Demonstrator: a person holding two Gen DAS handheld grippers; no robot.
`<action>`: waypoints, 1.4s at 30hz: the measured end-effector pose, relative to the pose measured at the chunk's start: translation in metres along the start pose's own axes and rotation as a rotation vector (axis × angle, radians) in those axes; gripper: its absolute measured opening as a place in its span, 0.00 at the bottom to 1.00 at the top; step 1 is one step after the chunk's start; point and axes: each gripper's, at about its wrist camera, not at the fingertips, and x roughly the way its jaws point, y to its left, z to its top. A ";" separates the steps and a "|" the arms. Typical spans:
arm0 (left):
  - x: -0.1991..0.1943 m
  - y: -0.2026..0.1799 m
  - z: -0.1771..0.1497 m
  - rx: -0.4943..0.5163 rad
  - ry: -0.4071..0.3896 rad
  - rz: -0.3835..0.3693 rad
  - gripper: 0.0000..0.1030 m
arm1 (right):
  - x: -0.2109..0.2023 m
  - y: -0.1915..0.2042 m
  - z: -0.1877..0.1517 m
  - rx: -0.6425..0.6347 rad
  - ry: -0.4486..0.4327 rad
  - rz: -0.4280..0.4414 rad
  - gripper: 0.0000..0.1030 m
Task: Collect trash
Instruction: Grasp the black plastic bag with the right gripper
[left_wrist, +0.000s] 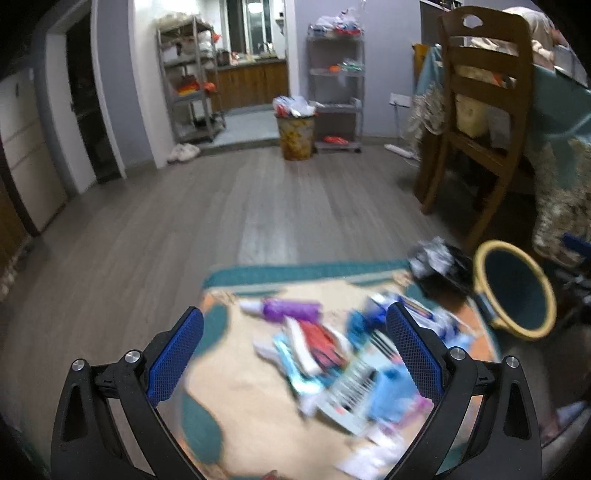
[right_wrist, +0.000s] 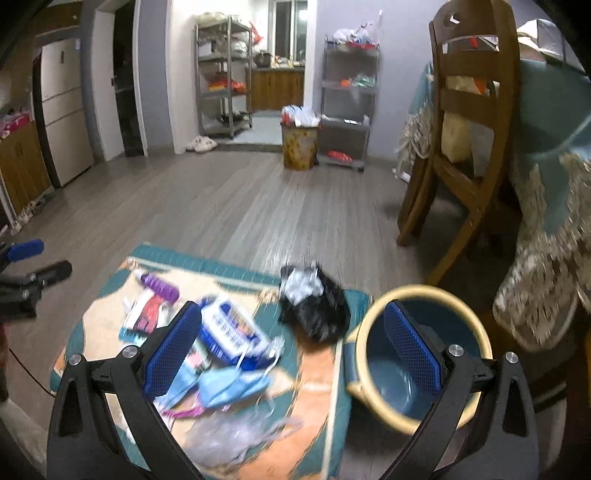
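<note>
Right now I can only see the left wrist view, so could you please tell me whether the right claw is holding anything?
Observer: No. The right claw is open and empty, between the trash pile and the bin.
Operator: Thank you. Is there anything inside the bin?
Observer: The bin looks empty; the right wrist view shows its bare blue bottom.
Operator: Is there any trash that I might be missing?
Observer: Yes, a crumpled clear plastic film lies near the front edge of the mat.
</note>
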 end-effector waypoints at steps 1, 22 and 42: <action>0.009 0.007 0.005 0.006 0.000 0.013 0.95 | 0.006 -0.007 0.002 0.004 -0.003 -0.002 0.94; 0.123 -0.035 -0.002 0.037 0.153 -0.114 0.95 | 0.185 -0.027 -0.024 -0.050 0.277 0.115 0.92; 0.128 -0.115 -0.016 0.166 0.219 -0.322 0.90 | 0.182 -0.029 -0.033 -0.130 0.305 0.121 0.16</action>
